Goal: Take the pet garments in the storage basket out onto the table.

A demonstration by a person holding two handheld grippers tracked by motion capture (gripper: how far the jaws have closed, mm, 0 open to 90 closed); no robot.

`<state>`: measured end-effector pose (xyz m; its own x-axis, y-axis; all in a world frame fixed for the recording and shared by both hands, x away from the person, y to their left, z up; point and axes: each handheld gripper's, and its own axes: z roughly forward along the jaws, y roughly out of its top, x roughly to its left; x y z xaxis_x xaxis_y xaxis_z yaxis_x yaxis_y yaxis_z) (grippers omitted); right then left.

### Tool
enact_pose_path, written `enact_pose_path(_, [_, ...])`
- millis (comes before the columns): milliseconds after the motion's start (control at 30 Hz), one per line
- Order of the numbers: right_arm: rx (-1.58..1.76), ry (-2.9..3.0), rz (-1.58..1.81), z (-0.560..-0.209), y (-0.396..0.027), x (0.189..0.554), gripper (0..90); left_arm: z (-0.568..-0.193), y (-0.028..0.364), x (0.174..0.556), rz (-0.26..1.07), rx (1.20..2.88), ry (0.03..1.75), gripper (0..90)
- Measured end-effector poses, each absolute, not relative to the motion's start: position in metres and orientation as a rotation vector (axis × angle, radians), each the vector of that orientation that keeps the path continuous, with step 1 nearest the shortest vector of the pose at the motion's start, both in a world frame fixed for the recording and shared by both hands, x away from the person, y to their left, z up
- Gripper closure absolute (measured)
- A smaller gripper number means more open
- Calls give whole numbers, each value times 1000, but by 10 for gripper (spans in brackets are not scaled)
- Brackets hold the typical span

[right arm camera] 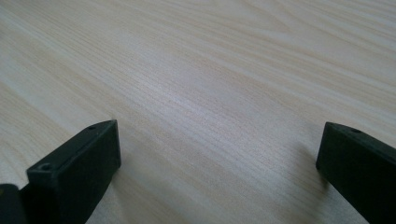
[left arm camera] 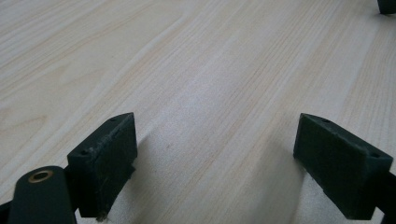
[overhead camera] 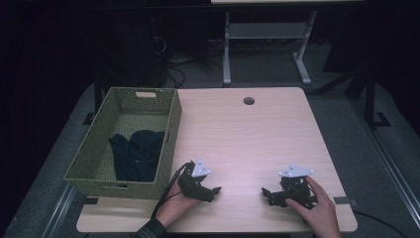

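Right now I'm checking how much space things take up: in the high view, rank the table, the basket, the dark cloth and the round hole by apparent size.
1. Table
2. Basket
3. Dark cloth, lying inside the basket
4. Round hole, though it lies farther from the camera.

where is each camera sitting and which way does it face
High view: above the person's side, looking forward and down on the table, basket with dark cloth, both hands and the left gripper and right gripper.
Left gripper view: on the left gripper, looking low along bare wood between its spread fingers.
Right gripper view: on the right gripper, same low look, fingers wide apart.
Shared: both gripper views show the tabletop seen from above.
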<state>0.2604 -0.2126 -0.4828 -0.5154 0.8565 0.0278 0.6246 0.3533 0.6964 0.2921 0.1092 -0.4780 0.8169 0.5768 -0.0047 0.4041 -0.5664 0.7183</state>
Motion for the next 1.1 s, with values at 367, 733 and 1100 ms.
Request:
enact_pose_path(367, [1308,2278,946,-483,-213,260,0,-478,110,293,294,2250,710,128])
enact_pose_path(733, [1308,2278,946,-483,-213,260,0,-476,110,295,284,2271,716,131])
enact_pose_path(1100, [1313,2281,947,-483,-212,260,0,-471,112,298,245,2265,729,135])
